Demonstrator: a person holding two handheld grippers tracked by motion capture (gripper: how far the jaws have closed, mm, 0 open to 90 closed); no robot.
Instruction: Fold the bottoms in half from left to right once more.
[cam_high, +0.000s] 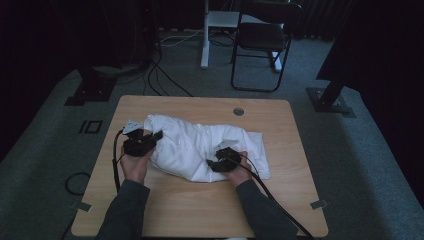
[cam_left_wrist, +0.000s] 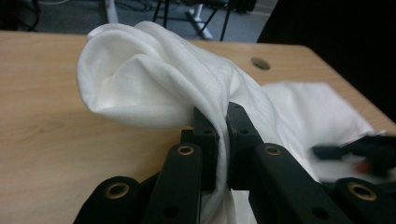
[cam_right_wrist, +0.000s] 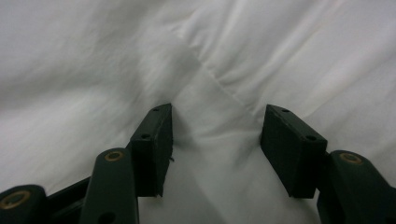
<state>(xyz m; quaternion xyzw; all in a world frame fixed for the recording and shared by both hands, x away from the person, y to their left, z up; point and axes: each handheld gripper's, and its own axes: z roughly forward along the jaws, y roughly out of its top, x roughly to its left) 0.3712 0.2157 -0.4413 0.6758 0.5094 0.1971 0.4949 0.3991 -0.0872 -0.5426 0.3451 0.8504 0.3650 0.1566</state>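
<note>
White cloth (cam_high: 200, 145) lies bunched across the middle of the wooden table (cam_high: 165, 210) in the high view; the left gripper (cam_high: 146, 141) sits at its nine o'clock edge, the right gripper (cam_high: 220, 162) at its five o'clock edge. In the left gripper view, the jaws are clenched on a fold of the cloth (cam_left_wrist: 154, 79), which hangs lifted off the tabletop (cam_left_wrist: 42, 140). In the right gripper view, the jaws stand apart over the fabric (cam_right_wrist: 205, 60), a ridge between them, nothing pinched. To do this well, I judge the right should settle onto one clean layer before closing, while the left holds steady tension.
</note>
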